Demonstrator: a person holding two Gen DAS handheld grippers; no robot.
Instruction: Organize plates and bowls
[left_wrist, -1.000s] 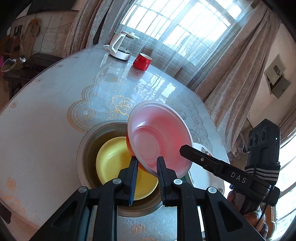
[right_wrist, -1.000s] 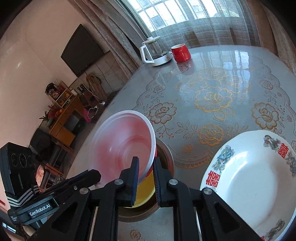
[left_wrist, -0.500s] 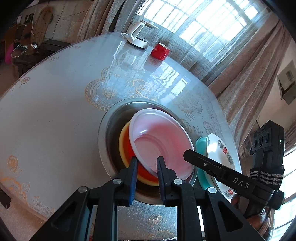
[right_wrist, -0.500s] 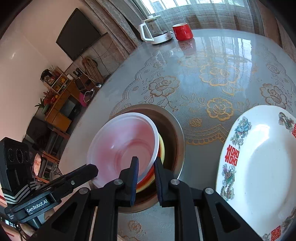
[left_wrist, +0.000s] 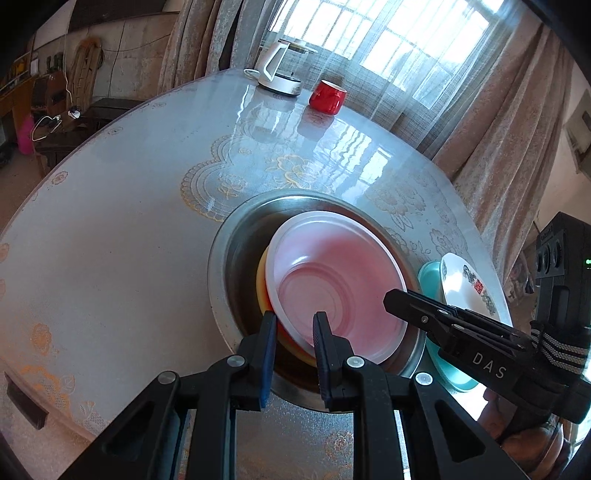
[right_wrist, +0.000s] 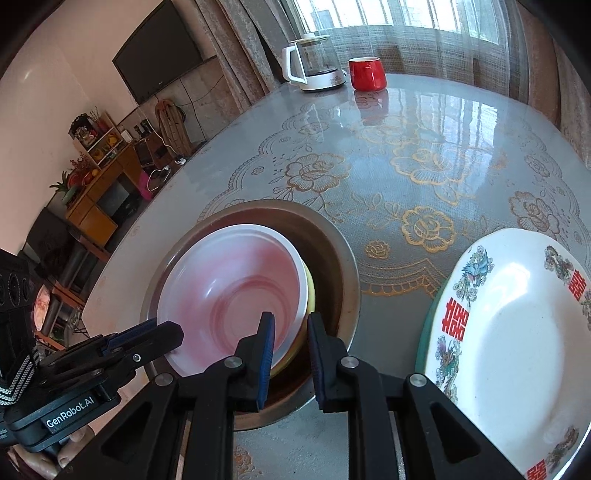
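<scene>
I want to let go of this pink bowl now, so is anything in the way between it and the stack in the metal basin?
Nothing visible. The pink bowl already sits nested on the yellow bowl inside the metal basin, with both tools gripping its near rim. The patterned plate stands outside the basin, to its right.

Bright window (left_wrist: 399, 48) daylight glares off the table (left_wrist: 110, 240); fisheye edges warp darkly

Pink bowl (left_wrist: 340, 291) nested on yellow bowl (right_wrist: 310, 291), inside steel basin (left_wrist: 236, 236)
</scene>
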